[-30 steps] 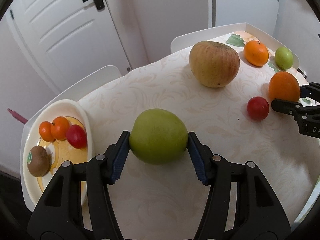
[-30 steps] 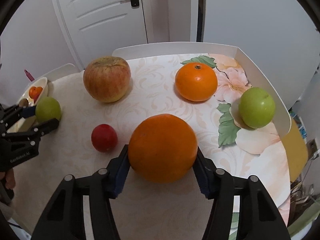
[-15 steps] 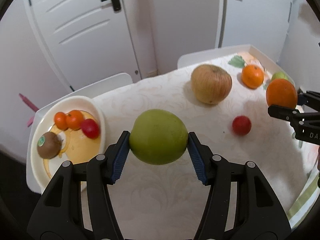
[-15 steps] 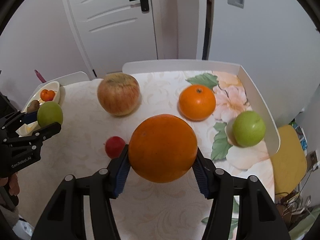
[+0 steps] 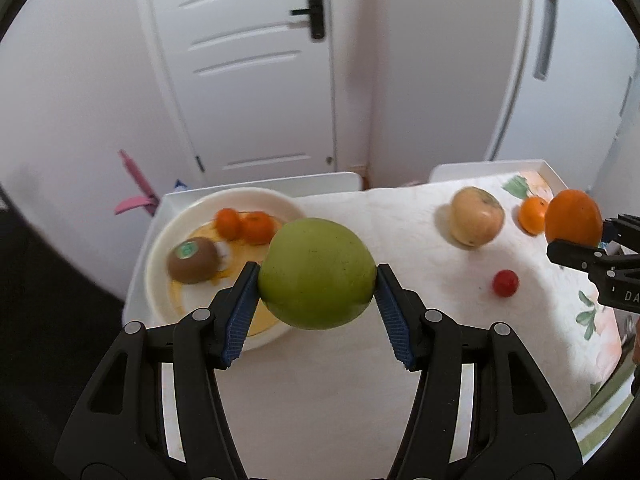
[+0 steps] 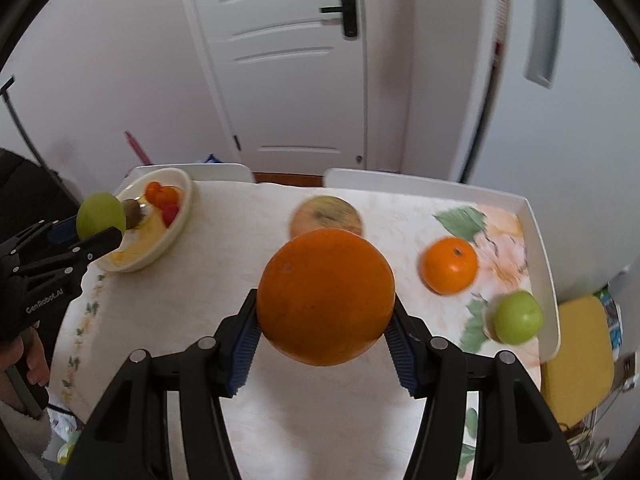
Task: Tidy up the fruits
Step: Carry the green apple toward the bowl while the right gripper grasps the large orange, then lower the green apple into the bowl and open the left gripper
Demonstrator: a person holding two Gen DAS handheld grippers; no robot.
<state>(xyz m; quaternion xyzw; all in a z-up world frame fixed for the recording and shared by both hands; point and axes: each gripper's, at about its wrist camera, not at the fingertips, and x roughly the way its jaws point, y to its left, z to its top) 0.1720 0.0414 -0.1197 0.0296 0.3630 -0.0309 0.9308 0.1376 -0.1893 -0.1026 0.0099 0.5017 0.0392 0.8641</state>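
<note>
Above the table (image 5: 320, 392), both loads are now carried higher than a second ago. Left gripper (image 5: 316, 276): clamped on green apple (image 5: 316, 272), brought near the bowl (image 5: 160, 240) at far left, apparently for deposit. Right gripper (image 6: 324, 300): clamped on large orange (image 6: 325, 296), held mid-table. Open cloth lies between; raised tray rim (image 6: 540, 240) bounds the right edge.

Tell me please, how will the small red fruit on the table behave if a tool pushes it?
The small red fruit looks round and smooth, so it would probably roll rather than slide. It lies loose on the flat tablecloth, with nothing touching it, so it could travel far. It is much smaller than the big apple, so it is likely light.
</note>
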